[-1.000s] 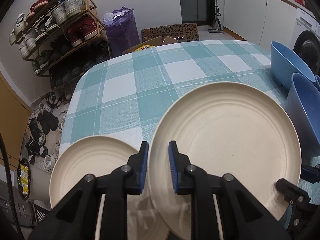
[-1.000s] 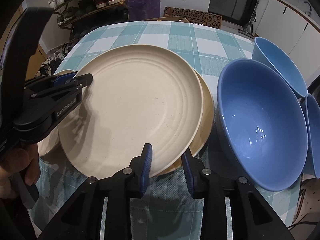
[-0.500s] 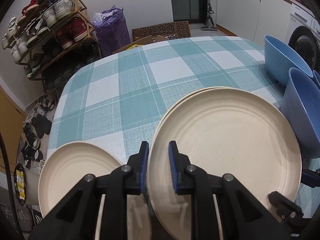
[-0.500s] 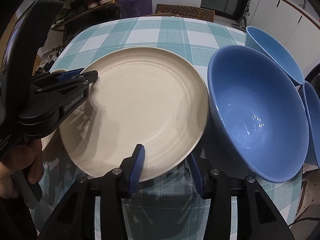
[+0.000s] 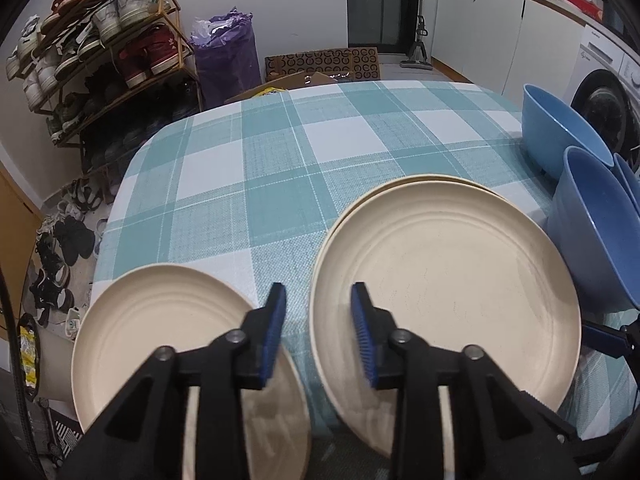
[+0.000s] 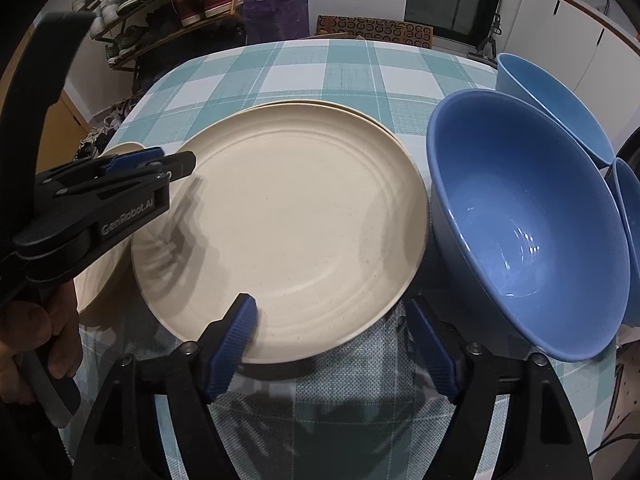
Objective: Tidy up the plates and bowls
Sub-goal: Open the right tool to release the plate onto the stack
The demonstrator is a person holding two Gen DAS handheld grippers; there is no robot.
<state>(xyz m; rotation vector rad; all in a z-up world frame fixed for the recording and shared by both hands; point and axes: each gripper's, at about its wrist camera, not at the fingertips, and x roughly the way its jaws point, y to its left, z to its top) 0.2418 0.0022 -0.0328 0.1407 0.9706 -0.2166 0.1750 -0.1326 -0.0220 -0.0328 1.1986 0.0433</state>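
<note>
Two cream plates [image 5: 448, 296] sit stacked mid-counter [image 5: 280, 160], a third plate [image 5: 160, 332] beside them and blue bowls [image 6: 528, 216] right; both the left gripper [image 5: 318, 334] and right gripper [image 6: 332, 348] have fingers spread, holding nothing; plates look stiff, light, slick, so pinch at the rim.
</note>
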